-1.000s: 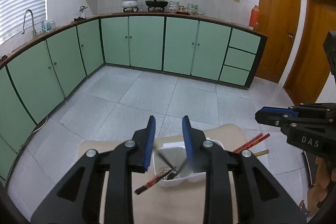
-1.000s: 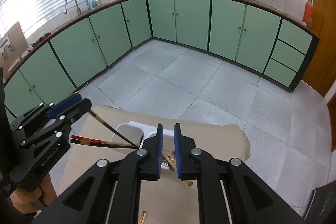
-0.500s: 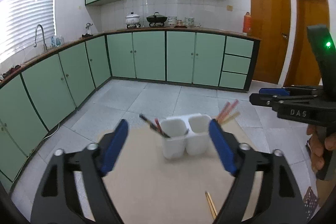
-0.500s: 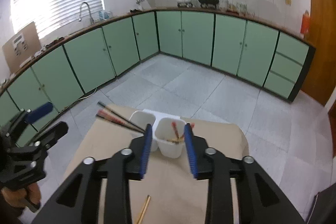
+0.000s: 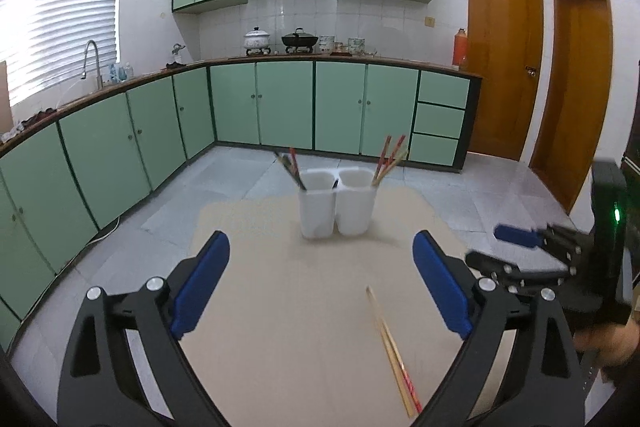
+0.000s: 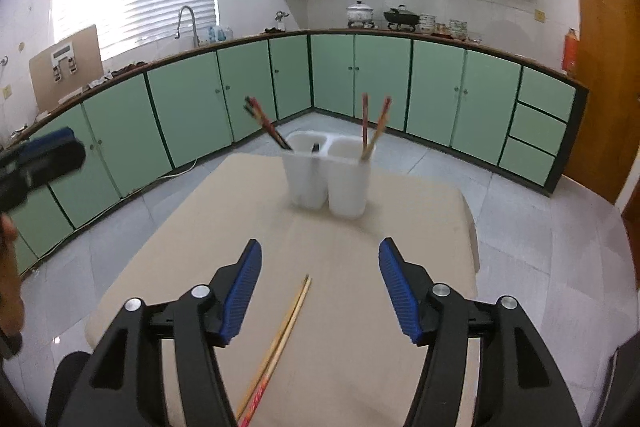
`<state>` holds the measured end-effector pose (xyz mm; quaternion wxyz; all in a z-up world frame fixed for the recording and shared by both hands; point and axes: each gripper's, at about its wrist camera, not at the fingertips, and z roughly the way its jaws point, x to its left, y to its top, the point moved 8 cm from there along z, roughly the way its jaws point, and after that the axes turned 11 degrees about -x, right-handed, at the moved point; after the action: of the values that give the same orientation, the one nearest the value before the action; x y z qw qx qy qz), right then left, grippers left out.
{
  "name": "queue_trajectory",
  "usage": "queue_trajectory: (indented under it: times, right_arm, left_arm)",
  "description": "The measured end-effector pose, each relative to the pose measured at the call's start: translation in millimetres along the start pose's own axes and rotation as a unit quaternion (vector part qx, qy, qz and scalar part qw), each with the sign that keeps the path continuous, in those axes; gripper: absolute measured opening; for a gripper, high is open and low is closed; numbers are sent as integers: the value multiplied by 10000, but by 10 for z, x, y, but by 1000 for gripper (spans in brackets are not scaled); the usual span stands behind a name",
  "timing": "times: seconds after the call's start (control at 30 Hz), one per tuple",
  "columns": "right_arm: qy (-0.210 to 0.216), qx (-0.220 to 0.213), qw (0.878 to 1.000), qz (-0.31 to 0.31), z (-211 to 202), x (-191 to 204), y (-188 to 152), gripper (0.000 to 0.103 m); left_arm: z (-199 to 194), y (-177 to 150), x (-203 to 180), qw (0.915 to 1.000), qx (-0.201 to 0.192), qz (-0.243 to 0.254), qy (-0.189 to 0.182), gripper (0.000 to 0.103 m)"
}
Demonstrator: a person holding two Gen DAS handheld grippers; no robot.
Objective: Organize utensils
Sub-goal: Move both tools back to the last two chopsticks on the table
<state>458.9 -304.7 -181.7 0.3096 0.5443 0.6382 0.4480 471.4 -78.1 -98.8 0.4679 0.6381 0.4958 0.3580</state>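
Twin-cup holder loaded, both grippers spread wide, empty.
Dark chopsticks in left cup, red-tan pair in right.

Left gripper: a second ago jaws nearly closed over the white holder with dark chopsticks between them; now jaws spread wide, pulled back, chopsticks left standing in the holder's left cup. Right gripper: jaws gone from near-shut to wide, also backed off. Loose chopstick pair on the worktop now lies between its jaws.
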Motion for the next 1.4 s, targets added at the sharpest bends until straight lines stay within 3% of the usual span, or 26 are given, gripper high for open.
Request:
queue_trajectory:
  times: [0.3, 0.53, 0.8, 1.0, 1.07, 1.13, 1.4]
  right_arm:
    - [-143, 91, 9997, 168, -346, 278, -1259, 60]
    - [-18, 513, 9982, 302, -345, 456, -1896, 47]
    - [71, 667, 9977, -56, -229, 602, -2019, 46]
    - [-33, 691, 9975, -166, -100, 579, -2067, 43]
    - [-219, 667, 9974, -149, -79, 478, -2048, 36]
    - [-233, 692, 9973, 129, -74, 379, -2047, 36]
    - [-88, 643, 9978, -95, 22, 476, -2010, 36]
  left_arm:
    - [-197, -756, 157, 9978, 553, -292, 201, 91]
    - [-283, -1507, 331, 9933, 975, -490, 390, 91]
    - [-340, -1997, 483, 9880, 1240, -785, 493, 91]
    - [-294, -2076, 446, 9869, 1313, -813, 463, 91]
    - [-281, -2093, 432, 9870, 1316, -792, 469, 91]
    - [-271, -2115, 426, 9866, 1334, -827, 447, 91]
    - [-267, -2238, 395, 9854, 1372, -921, 418, 91]
